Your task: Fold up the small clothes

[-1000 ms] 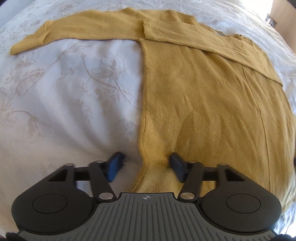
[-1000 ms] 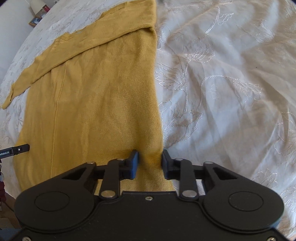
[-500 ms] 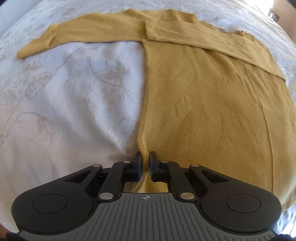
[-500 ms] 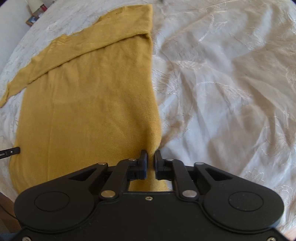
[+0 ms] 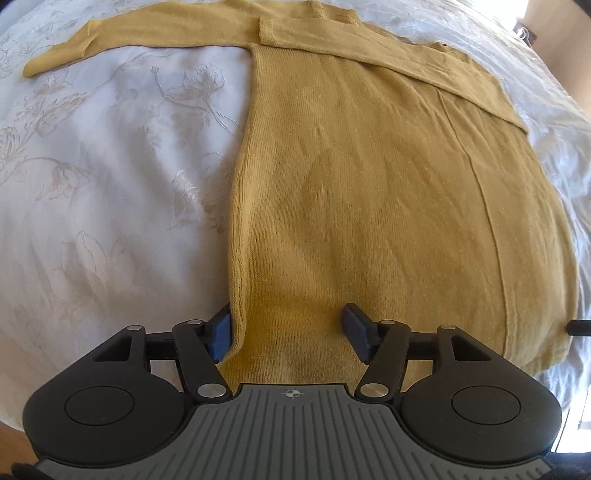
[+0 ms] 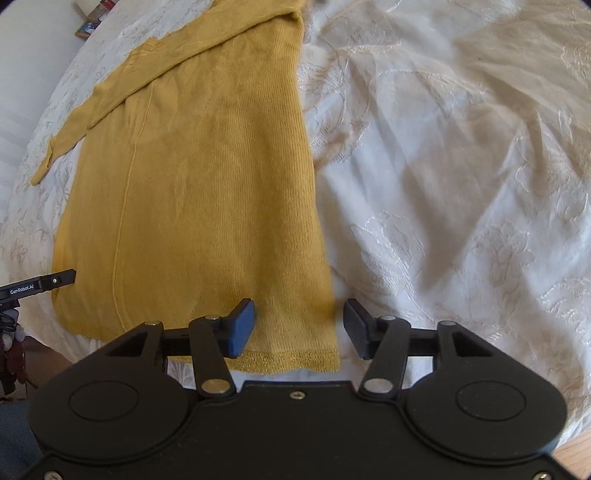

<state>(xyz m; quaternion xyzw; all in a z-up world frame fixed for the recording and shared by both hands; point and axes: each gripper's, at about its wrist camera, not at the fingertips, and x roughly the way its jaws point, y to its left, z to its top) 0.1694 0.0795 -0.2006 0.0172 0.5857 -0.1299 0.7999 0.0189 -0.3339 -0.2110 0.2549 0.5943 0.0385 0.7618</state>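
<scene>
A mustard-yellow knit sweater [image 5: 369, 206] lies flat on a white embroidered bedspread [image 5: 110, 184]; one sleeve stretches out to the far left, the other is folded across the chest. My left gripper [image 5: 286, 330] is open over the sweater's lower left corner, its fingers straddling the side edge. In the right wrist view the same sweater [image 6: 207, 192] lies ahead and to the left. My right gripper [image 6: 299, 328] is open over the lower right corner of the hem, holding nothing.
The bedspread [image 6: 461, 184] is rumpled to the right of the sweater. The left gripper's tip [image 6: 40, 286] shows at the sweater's left edge. Small items [image 6: 88, 22] sit beyond the bed's far corner. Wooden floor [image 5: 14, 450] shows below the bed edge.
Both grippers were shut on the sweater's bottom corners half a second ago. Both have since opened and let the fabric go; the hem lies flat on the bed.
</scene>
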